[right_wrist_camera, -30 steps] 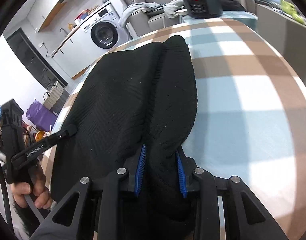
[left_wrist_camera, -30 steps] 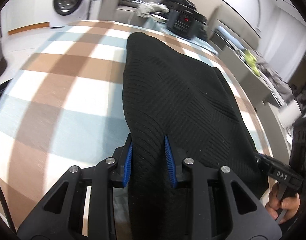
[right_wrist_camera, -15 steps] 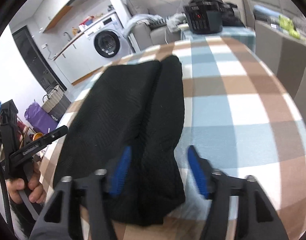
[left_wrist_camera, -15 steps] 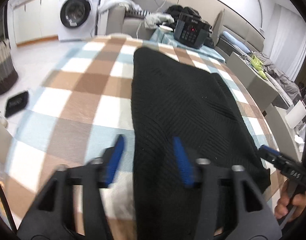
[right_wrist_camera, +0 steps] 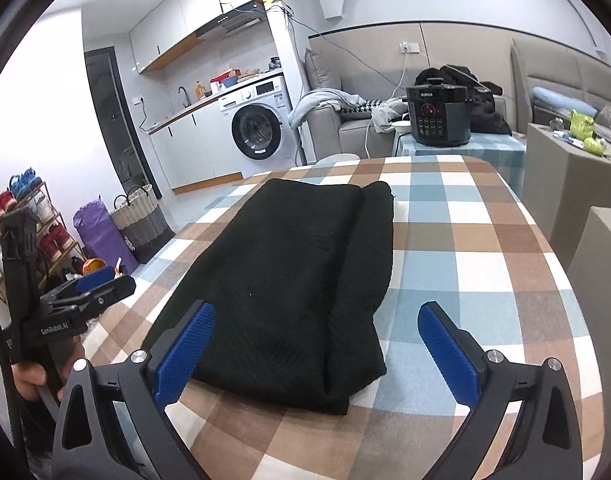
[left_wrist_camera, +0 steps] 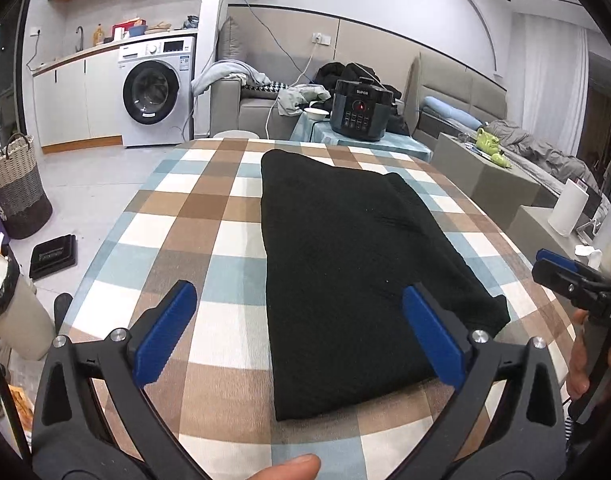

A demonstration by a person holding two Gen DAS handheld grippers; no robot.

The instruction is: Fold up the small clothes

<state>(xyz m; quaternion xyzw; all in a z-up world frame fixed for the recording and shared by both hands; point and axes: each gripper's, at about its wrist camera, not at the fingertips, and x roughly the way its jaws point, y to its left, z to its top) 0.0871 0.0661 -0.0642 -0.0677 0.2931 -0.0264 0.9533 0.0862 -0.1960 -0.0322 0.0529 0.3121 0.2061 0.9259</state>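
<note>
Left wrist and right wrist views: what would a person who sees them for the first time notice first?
First, the black garment, folded into a long strip, lying along the middle of the checked tablecloth. Next, the blue pads of the left gripper and the right gripper, both wide open above its near end, holding nothing. Behind the table, a black pressure cooker shows a red light.

The right gripper (left_wrist_camera: 561,276) is cut off by the right edge of the left wrist view, its far finger unseen. The black garment's (left_wrist_camera: 345,264) near right corner hides behind a blue pad (left_wrist_camera: 433,340). A fingertip (left_wrist_camera: 289,468) is cropped at the bottom edge.
</note>
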